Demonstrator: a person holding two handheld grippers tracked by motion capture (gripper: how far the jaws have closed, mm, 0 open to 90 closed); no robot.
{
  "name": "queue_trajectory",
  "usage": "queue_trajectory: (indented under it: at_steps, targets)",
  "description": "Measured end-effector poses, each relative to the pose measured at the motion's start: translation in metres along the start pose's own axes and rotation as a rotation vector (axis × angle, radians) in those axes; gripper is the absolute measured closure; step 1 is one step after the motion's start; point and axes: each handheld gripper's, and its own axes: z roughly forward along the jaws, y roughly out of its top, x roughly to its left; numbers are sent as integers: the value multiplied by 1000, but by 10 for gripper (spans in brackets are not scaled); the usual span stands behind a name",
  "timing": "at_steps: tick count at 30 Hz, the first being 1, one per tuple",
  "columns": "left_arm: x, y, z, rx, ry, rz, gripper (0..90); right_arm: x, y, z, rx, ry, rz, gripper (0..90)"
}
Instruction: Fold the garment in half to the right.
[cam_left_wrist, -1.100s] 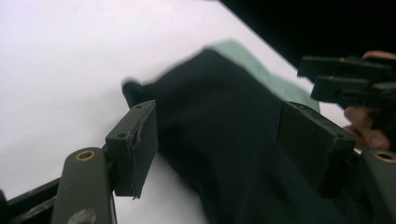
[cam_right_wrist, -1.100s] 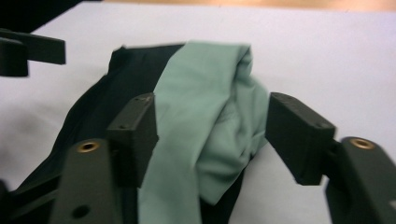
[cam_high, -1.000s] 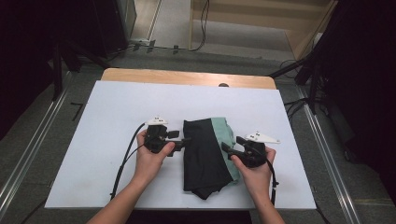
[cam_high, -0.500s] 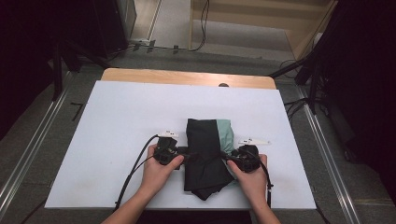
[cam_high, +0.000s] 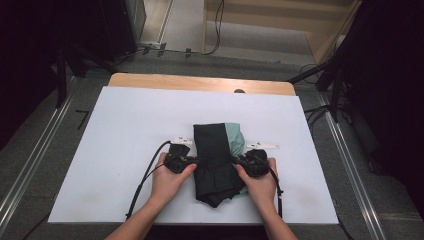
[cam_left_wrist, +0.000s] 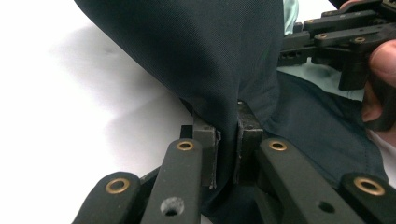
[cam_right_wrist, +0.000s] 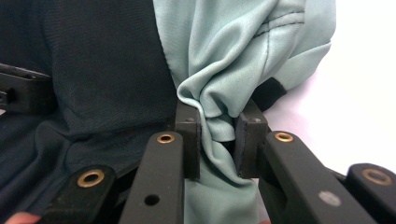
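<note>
A folded garment (cam_high: 216, 159) of black cloth with a pale green lining lies near the front middle of the white table (cam_high: 125, 135). My left gripper (cam_high: 194, 161) is shut on its left edge; the left gripper view has black cloth (cam_left_wrist: 219, 70) pinched between the jaws at my left gripper (cam_left_wrist: 226, 140). My right gripper (cam_high: 239, 161) is shut on the right edge, where the pale green cloth (cam_right_wrist: 233, 51) is bunched between the jaws at my right gripper (cam_right_wrist: 217, 140). In the left gripper view the other gripper (cam_left_wrist: 341, 37) shows at the top right.
Bare white tabletop spreads left, right and behind the garment. A wooden strip (cam_high: 200, 82) runs along the table's far edge. Metal rails (cam_high: 30, 165) flank the table on the floor, and cables (cam_high: 217, 30) lie beyond it.
Both grippers moved toward the person and closer together along the garment's sides. The garment now looks narrower, and its front end is bunched.
</note>
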Motion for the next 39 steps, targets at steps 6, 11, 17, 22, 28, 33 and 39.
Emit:
queue_trajectory:
  at_steps: [6, 11, 17, 22, 28, 33, 39]
  targets:
    - [30, 3, -20, -31, 72, -26, 822, 22, 20, 26, -25, 13, -7, 738]
    - [52, 8, -35, -63, 119, -49, 821, 38, 33, 44, -68, 34, -17, 736]
    - [64, 9, -32, -46, 125, -72, 805, 44, 39, 49, -91, 14, -12, 667]
    - [63, 5, -34, -64, 148, -72, 720, 32, 32, 29, -120, 47, -26, 538]
    - [59, 0, -34, -77, 145, -75, 605, 22, 20, 15, -71, 27, -93, 859]
    - [55, -5, -43, -112, 138, -62, 503, 17, 12, 15, -40, 44, -89, 881]
    - [50, -13, -58, -187, 148, -15, 380, 18, 16, -2, -153, 88, -95, 702]
